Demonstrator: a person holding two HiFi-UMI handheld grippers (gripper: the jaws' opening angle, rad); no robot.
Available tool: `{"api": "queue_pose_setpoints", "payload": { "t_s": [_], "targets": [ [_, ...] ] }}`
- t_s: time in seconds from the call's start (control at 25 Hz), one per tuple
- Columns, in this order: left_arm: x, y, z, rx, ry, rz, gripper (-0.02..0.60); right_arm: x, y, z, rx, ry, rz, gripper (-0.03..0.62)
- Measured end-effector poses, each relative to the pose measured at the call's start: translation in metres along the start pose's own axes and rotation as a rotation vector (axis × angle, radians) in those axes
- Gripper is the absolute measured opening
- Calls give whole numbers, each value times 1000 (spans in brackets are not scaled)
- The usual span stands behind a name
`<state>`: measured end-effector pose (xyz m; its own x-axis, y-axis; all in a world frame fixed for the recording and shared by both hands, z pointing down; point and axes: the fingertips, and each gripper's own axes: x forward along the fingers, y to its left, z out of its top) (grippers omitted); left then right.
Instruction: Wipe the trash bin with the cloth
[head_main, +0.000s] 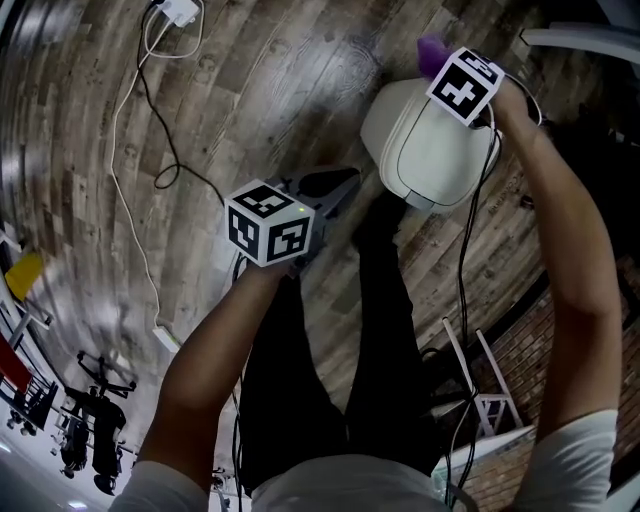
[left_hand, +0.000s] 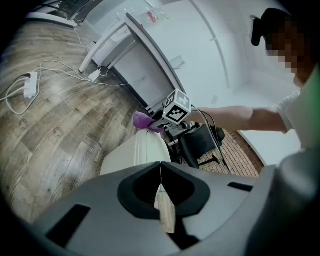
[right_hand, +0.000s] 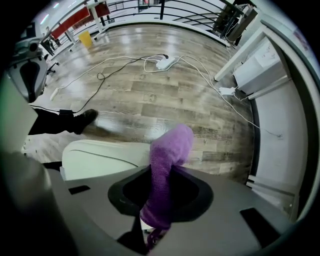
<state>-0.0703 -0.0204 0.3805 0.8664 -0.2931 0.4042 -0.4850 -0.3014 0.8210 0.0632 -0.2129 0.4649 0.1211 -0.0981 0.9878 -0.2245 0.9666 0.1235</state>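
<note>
The white trash bin (head_main: 430, 150) stands on the wood floor, its lid shut. My right gripper (head_main: 440, 62) hovers at the bin's far upper edge, shut on a purple cloth (head_main: 432, 50). In the right gripper view the cloth (right_hand: 167, 165) rises from between the jaws, just past the bin's lid (right_hand: 100, 155). My left gripper (head_main: 335, 185) is held left of the bin, apart from it, its jaws shut with nothing between them. From the left gripper view (left_hand: 160, 170) I see the bin (left_hand: 132, 152), the cloth (left_hand: 142, 120) and the right gripper's marker cube (left_hand: 177, 106).
The person's legs and black shoes (head_main: 375, 225) stand beside the bin. A power strip with cables (head_main: 175, 12) lies on the floor at the far left. A white cabinet (left_hand: 135, 55), a black chair (left_hand: 200, 140) and a white folding stand (head_main: 480, 390) are nearby.
</note>
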Motion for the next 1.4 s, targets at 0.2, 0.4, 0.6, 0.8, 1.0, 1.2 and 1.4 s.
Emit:
{"api": "queue_pose_setpoints", "payload": {
  "t_s": [0.2,0.4,0.6,0.8,1.0,1.2,1.4],
  "targets": [
    [-10,1,-8,-9,-3,-1,3,-7,31,19,-54,-20,39,97],
    [-23,3,-17,-13,-9,1,3,-9,59,30,-79,-26,62,97],
    [-37,2,-24,-16,-10,7,3,-14,86,32,-72,-29,84,97],
    [-44,4,-29,-21,-8,6,3,-17,127,39,-63,-67,118,97],
    [-51,8,-34,-25,-1,12,3,-21,172,46,-84,-101,144,97],
    [-53,8,-37,-23,6,11,3,-24,207,49,-78,-131,167,97],
    [-53,10,-40,-27,9,12,3,-23,228,51,-63,-151,169,97]
  ]
}}
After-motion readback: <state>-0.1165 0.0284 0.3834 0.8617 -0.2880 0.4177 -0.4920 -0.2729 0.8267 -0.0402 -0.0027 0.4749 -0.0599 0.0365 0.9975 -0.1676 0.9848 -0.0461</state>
